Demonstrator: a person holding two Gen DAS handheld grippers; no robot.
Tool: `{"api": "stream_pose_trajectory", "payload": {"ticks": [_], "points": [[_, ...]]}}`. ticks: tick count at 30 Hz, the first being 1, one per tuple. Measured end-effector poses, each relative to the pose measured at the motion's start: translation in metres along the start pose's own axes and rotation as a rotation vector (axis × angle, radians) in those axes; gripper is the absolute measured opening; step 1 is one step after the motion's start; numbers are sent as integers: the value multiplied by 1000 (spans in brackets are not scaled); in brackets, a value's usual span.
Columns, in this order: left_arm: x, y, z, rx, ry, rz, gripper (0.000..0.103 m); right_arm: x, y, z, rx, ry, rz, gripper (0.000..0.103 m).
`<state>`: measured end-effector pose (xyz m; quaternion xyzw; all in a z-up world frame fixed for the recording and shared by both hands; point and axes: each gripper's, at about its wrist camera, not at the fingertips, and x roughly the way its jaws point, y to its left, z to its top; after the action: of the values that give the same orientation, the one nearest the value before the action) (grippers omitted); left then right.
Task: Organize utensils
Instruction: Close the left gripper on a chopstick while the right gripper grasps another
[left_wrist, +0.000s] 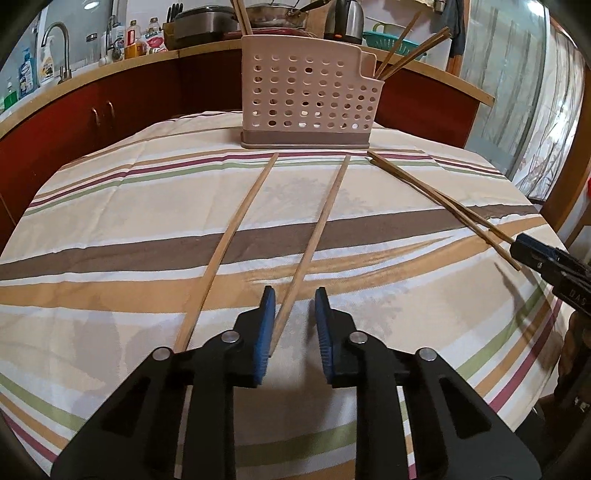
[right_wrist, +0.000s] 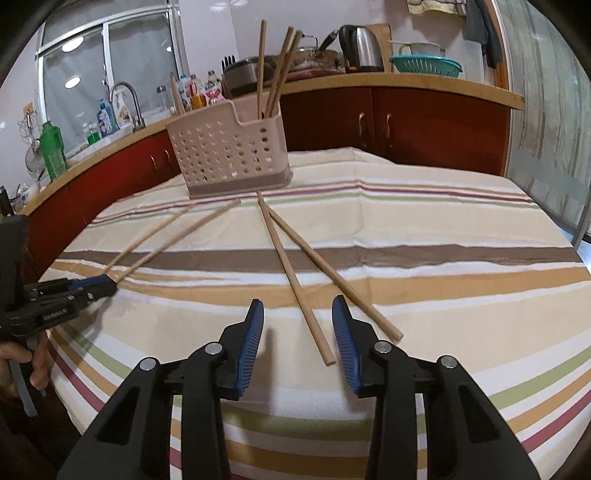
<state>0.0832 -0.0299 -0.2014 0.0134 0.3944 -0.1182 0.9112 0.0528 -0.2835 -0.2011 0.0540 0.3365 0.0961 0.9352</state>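
Note:
A beige perforated utensil holder (left_wrist: 306, 99) (right_wrist: 229, 155) stands at the far side of the striped tablecloth, with several wooden chopsticks upright in it. Loose chopsticks lie on the cloth. My left gripper (left_wrist: 294, 291) is low over the cloth, jaws narrow; one chopstick (left_wrist: 317, 229) runs between them and rests against the left pad, while the right pad stands apart from it. A second chopstick (left_wrist: 236, 229) lies just left. My right gripper (right_wrist: 298, 301) is open around the near end of a chopstick (right_wrist: 284, 266), pads not touching; its crossed partner (right_wrist: 325, 273) lies to the right.
Red cabinets under a wooden counter (right_wrist: 406, 83) curve behind the table, carrying a kettle (right_wrist: 362, 48), a teal colander (right_wrist: 424, 66), bottles and a sink tap (right_wrist: 125, 103). The left gripper (right_wrist: 107, 284) shows in the right wrist view, the right gripper (left_wrist: 517, 243) at the left wrist view's edge.

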Motion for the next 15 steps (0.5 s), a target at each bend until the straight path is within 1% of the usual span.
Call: {"api": "stream_pose_trajectory", "payload": {"ticks": [3,6,9,11,13,15], "points": [[0,2,-1,-4,-2,-3,18,3,-2,-4,3,24,-11,39],[-1,2,-2,-1,-4,-1,18,6,-4,-8,7,50,-18,36],[-2,3,-2,-11,-9,-5,17,5,-4,-10,-4,52,-31,26],[-2,3,-3,-15,-13,-1,15,3,-4,-12,-3,53,-36,15],[-2,5,-4,-20,-18,3,11,2,-5,-13,-7,54,-25,10],[-3,6,-5,-26,-21,-5,11,1,-2,-13,-15,54,-25,9]]}}
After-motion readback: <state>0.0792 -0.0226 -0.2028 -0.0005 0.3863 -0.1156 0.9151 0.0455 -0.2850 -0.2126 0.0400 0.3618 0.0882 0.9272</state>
